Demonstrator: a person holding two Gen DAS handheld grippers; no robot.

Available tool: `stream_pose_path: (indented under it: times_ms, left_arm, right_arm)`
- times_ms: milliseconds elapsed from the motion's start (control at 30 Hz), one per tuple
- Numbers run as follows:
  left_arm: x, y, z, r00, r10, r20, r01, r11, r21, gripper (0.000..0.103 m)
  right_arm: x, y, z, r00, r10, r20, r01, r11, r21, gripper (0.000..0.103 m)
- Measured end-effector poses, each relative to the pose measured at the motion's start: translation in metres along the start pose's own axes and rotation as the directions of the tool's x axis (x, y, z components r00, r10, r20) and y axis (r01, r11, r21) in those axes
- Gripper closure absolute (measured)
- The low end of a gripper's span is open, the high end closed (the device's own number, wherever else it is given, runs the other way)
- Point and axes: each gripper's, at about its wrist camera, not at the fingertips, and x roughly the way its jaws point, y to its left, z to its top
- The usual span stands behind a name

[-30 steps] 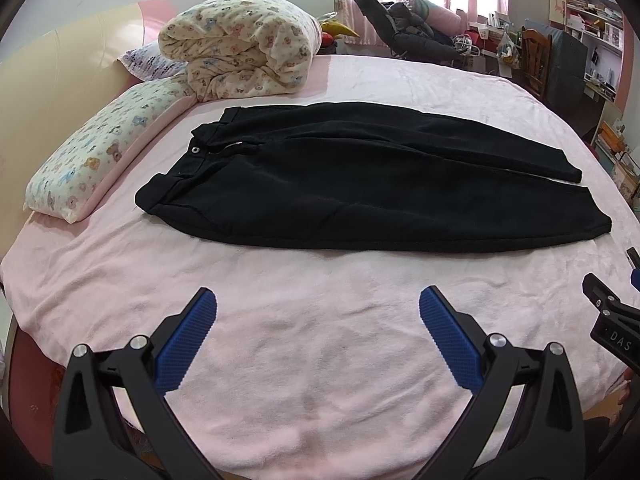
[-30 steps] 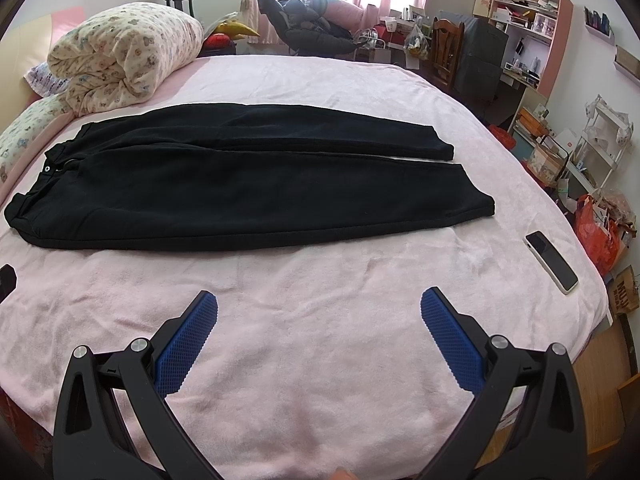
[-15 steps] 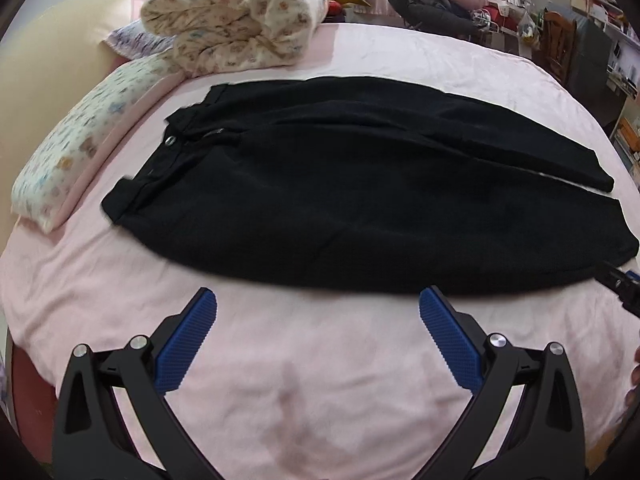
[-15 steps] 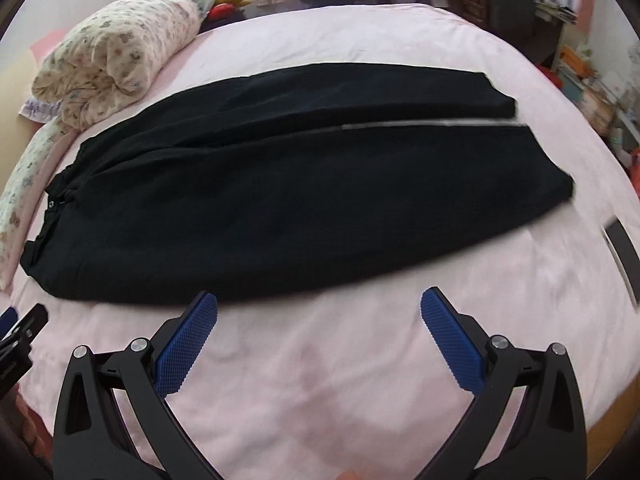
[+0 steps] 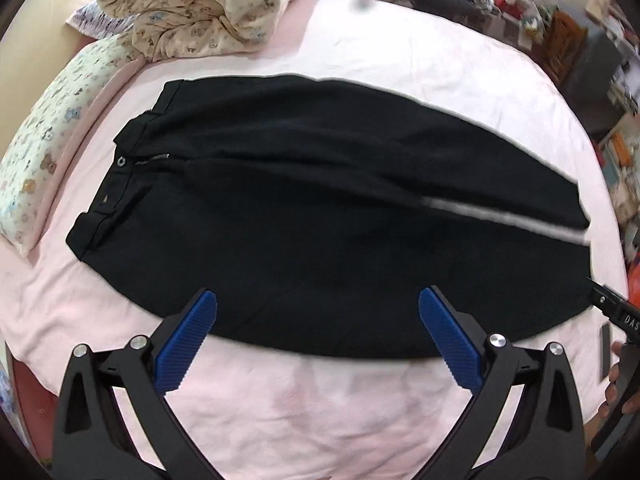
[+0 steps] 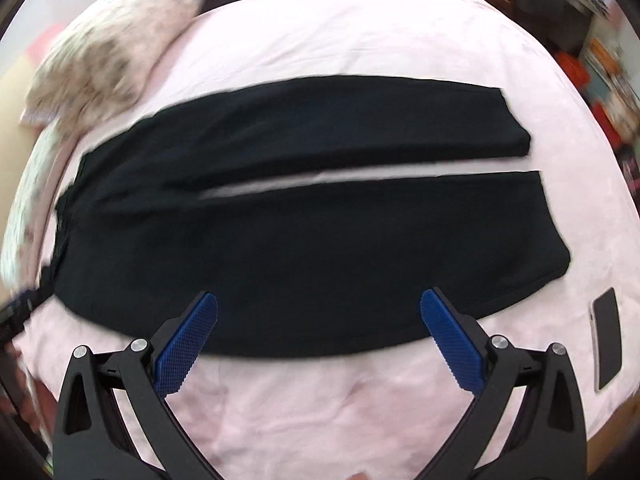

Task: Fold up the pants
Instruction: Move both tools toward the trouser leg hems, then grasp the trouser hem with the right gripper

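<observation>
Black pants (image 5: pixel 320 216) lie flat and unfolded on the pink bed cover (image 5: pixel 320 408), waistband to the left, both legs running out to the right. A thin strip of pink shows between the two legs from about mid-length to the hems; in the right wrist view the far leg ends a little short of the near one. Button (image 5: pixel 121 161) and fly sit at the left end, facing up. My left gripper (image 5: pixel 318 338) hangs over the near edge of the pants, fingers (image 5: pixel 188 344) spread wide, nothing between them; the blue pads overlap the near hem line in view, contact with the cloth cannot be told. My right gripper (image 6: pixel 319 338) is in the same posture further right along the near leg, fingers (image 6: pixel 452 344) wide apart and holding nothing. In the left wrist view the right gripper's black body shows at the far right edge, just beside the near leg's cuff. Rolled patterned quilt (image 5: pixel 200 8) sits at the far left of the bed, a printed pillow (image 5: pixel 44 148) along the left edge. A phone (image 6: pixel 608 344) lies on the cover to the right, near the cuff and apart from it. The right wrist view is motion-blurred, strongest at the left.
</observation>
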Motion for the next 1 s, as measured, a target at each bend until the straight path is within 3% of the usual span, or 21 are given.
stream_pose_path:
  times_ms: [167, 267, 333, 367, 467, 500, 600, 700, 800, 1000]
  left_arm:
    - [0.002, -0.006, 0.045, 0.999, -0.029, 0.04, 0.031, 0.997, -0.063, 0.002]
    - [0.01, -0.014, 0.068, 0.992, 0.058, 0.108, -0.05, 0.996, -0.074, 0.002]
    - [0.019, -0.019, 0.074, 0.98, 0.121, 0.155, -0.115, 0.992, -0.05, 0.002]
    - [0.027, -0.023, 0.076, 0.977, 0.138, 0.161, -0.136, 0.99, -0.026, 0.002]
    - [0.049, -0.032, 0.072, 0.977, 0.187, 0.105, -0.191, 0.981, 0.027, 0.002]
    - [0.059, -0.036, 0.067, 0.978, 0.191, 0.083, -0.194, 0.98, 0.037, 0.002]
    - [0.078, -0.038, 0.051, 0.991, 0.13, 0.009, -0.13, 0.991, 0.028, 0.002]
    - [0.094, -0.039, 0.041, 0.994, 0.081, -0.078, -0.081, 0.997, 0.009, 0.002]
    - [0.098, -0.038, 0.033, 0.993, 0.079, -0.089, -0.078, 0.997, 0.012, 0.002]
    - [0.107, -0.031, 0.018, 0.984, 0.1, -0.148, -0.1, 0.995, 0.007, 0.002]
  right_arm:
    - [-0.007, -0.053, 0.069, 1.0, -0.007, 0.015, 0.006, 0.998, 0.066, 0.001]
    - [0.01, -0.099, 0.116, 0.991, 0.129, 0.037, -0.132, 0.984, 0.119, 0.001]
    - [0.031, -0.124, 0.144, 0.988, 0.148, 0.042, -0.152, 0.981, 0.121, 0.001]
    - [0.043, -0.134, 0.158, 0.993, 0.113, 0.032, -0.116, 0.989, 0.089, 0.001]
    - [0.083, -0.169, 0.188, 0.998, -0.067, 0.001, 0.067, 0.997, -0.024, 0.004]
    - [0.095, -0.181, 0.194, 0.996, -0.087, -0.008, 0.087, 0.996, -0.012, 0.01]
    - [0.114, -0.215, 0.212, 0.998, -0.065, 0.023, 0.063, 0.994, 0.087, 0.019]
    - [0.131, -0.222, 0.224, 0.998, -0.052, 0.047, 0.048, 0.994, 0.095, 0.02]
    - [0.157, -0.215, 0.23, 0.993, -0.122, 0.011, 0.122, 0.992, -0.018, 0.032]
    - [0.181, -0.222, 0.229, 0.994, -0.107, -0.011, 0.107, 0.994, -0.018, 0.032]
